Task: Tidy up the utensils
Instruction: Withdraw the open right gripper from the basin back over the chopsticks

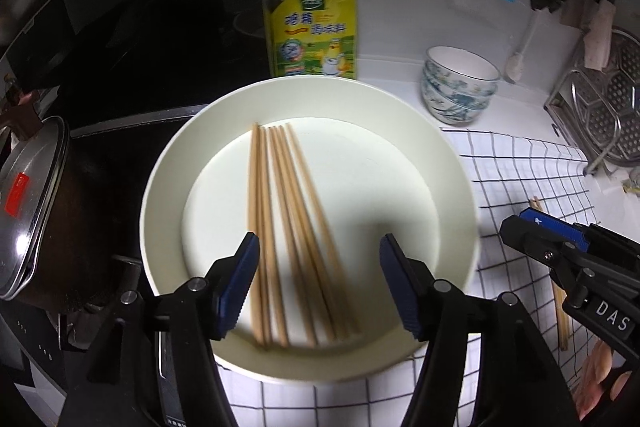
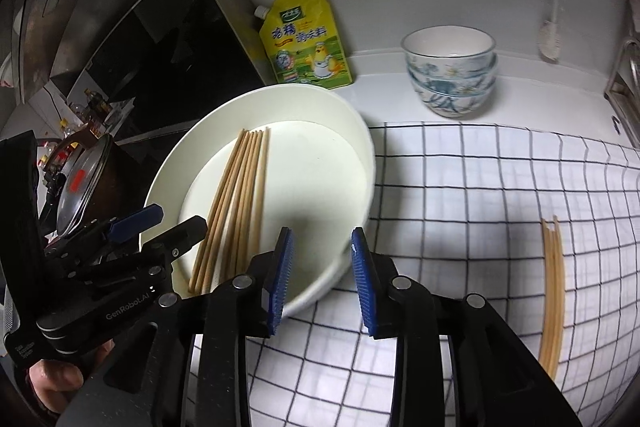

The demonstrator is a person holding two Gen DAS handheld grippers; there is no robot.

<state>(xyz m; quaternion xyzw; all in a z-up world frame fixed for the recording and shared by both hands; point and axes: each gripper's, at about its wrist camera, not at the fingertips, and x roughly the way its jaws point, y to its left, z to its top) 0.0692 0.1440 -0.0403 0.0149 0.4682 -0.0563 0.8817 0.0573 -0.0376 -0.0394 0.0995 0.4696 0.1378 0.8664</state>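
Several wooden chopsticks [image 1: 288, 227] lie side by side in a large cream plate [image 1: 440, 163] on a checked cloth. My left gripper [image 1: 318, 291] is open just above the near ends of those chopsticks, holding nothing. In the right wrist view the same plate [image 2: 360, 131] and chopsticks [image 2: 236, 203] sit left of centre. My right gripper [image 2: 320, 283] is open and empty over the plate's near right rim. A second small bunch of chopsticks [image 2: 552, 291] lies on the cloth at the right, also visible behind the right gripper in the left wrist view [image 1: 536, 205].
A yellow seasoning pouch [image 1: 314, 31] leans on the wall behind the plate. Stacked patterned bowls [image 1: 458, 85] stand at the back right. A metal rack [image 1: 608, 107] is at far right. A lidded pot [image 1: 36, 203] and black stove are at left. The checked cloth [image 2: 460, 195] covers the counter.
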